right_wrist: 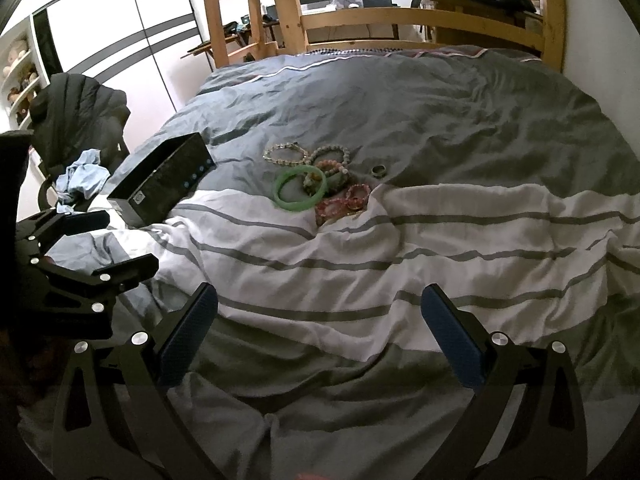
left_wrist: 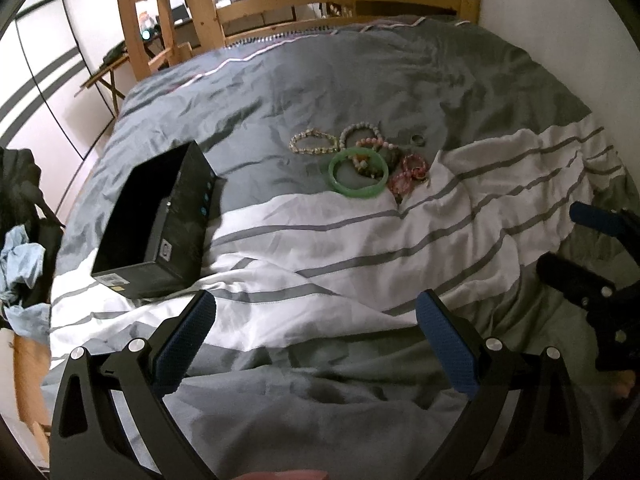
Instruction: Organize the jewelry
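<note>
Only right-wrist view shows shelf toys (right_wrist: 18, 68).

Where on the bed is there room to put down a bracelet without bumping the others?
Bare duvet lies between the black box and the green bangle, and across the white striped part in front of both open grippers. It is crowded around the bangle, where the beaded bracelets overlap.

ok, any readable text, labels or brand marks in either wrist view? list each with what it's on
Nothing can be read in either view.
Black box: pale sticker on the near end wall, too blurred to read.
Black box, long side: square grey mark and a row of blue dots, no legible characters.
Black box in the right wrist view: same square mark, also unreadable.
Bracelets, green bangle and ring: no visible markings.
</note>
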A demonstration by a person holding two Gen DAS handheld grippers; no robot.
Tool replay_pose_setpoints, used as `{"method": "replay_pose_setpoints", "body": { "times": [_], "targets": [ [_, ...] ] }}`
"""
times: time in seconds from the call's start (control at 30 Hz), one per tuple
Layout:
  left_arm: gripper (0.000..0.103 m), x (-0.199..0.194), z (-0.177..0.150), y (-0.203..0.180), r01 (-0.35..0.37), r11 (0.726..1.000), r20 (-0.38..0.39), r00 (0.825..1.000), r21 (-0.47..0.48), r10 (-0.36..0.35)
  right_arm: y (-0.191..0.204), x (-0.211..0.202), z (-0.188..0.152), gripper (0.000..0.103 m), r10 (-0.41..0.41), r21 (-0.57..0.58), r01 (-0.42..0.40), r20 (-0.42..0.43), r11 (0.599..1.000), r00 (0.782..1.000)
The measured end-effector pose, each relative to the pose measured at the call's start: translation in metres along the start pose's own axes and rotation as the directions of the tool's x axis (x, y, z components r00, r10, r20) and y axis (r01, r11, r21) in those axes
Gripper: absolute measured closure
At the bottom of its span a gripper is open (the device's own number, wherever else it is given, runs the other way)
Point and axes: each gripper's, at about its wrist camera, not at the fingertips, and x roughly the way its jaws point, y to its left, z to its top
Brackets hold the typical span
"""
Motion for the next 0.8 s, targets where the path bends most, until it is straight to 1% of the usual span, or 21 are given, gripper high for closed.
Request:
{"method": "replay_pose_setpoints", "body": {
  "times": [0.17,0.23,0.3,0.4,0.43,0.47,0.57,0.63,0.73,0.8],
  "targets": [
    [0.005,0.023,0.014,0.001,0.031,0.999,-0.044,0.998,-0.022,-0.032,-0.004,0.014,0.005,0.003,0.001,-0.033,-0.001,-0.007,0.999,1.000],
    [0.005,0.035,0.022,-0.001,0.040,0.999,-0.061,0.997,-0.020,-0.041,-0.009,0.024,0.012,0.003,0.012,-0.026,-0.013,-0.007,1.000,1.000],
    [0.005,0.046,0.031,-0.008,0.026,1.000,-0.062,0.998,0.006,-0.026,-0.013,0.032,0.019,0.003,0.012,-0.021,-0.012,-0.006,1.000,1.000],
    [0.005,0.065,0.045,-0.021,-0.024,0.997,-0.051,0.998,0.075,0.027,-0.021,0.047,0.032,0.003,0.014,-0.024,-0.014,0.000,1.000,1.000],
    [0.005,0.072,0.050,-0.024,-0.032,0.995,-0.059,0.998,0.092,0.037,-0.022,0.050,0.033,0.003,0.009,-0.028,-0.009,0.000,1.000,1.000],
    [0.005,0.080,0.055,-0.026,-0.026,0.994,-0.070,0.997,0.107,0.034,-0.024,0.054,0.035,0.003,0.005,-0.032,-0.005,-0.001,0.999,1.000],
    [0.005,0.105,0.070,-0.030,0.025,0.992,-0.119,0.993,0.124,-0.011,-0.030,0.076,0.041,0.003,-0.013,-0.059,0.012,-0.005,0.998,1.000],
    [0.005,0.116,0.079,-0.029,0.050,0.991,-0.129,0.991,0.123,-0.034,-0.034,0.088,0.043,0.003,-0.004,-0.067,0.004,-0.012,0.998,1.000],
    [0.005,0.128,0.094,-0.022,0.071,0.990,-0.110,0.992,0.120,-0.058,-0.037,0.104,0.048,0.003,0.017,-0.052,-0.018,-0.015,0.998,1.000],
    [0.005,0.135,0.106,-0.015,0.061,0.991,-0.087,0.995,0.116,-0.051,-0.036,0.110,0.052,0.003,0.025,-0.065,-0.026,-0.004,0.998,1.000]
  ]
}}
